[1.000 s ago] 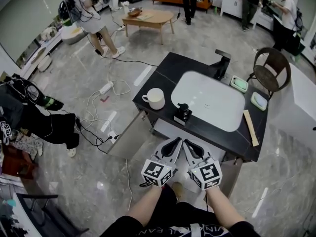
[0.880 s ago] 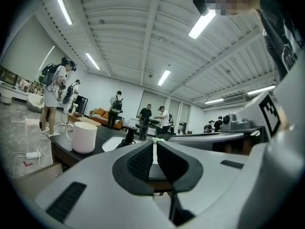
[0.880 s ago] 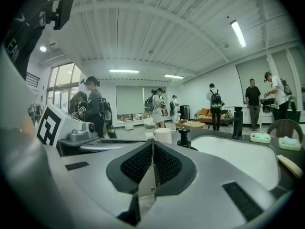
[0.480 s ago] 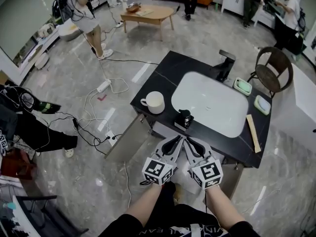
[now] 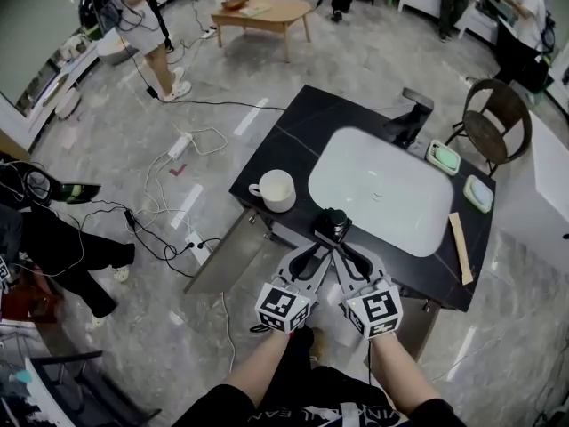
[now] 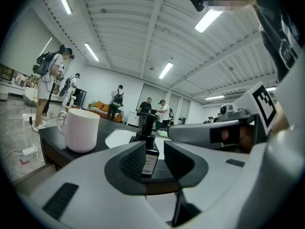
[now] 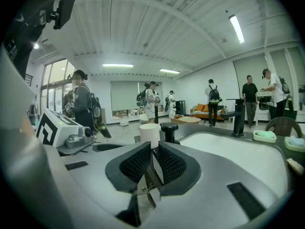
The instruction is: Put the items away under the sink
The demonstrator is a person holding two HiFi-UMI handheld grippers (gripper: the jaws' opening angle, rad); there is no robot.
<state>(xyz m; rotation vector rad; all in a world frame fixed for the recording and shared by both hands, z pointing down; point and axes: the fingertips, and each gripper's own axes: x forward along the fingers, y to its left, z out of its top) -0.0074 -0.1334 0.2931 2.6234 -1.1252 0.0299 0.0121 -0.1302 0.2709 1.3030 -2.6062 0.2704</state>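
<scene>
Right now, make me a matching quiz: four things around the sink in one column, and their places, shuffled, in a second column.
Things:
1. white mug
2. black pump bottle
3. black faucet
4. wooden strip

Places:
A. behind the basin, at its far edge
B. on the counter, left of the basin
C. at the basin's near rim, closest to the person
D. lying flat on the counter, right of the basin

Pairs: 1-B, 2-C, 3-A, 4-D
</scene>
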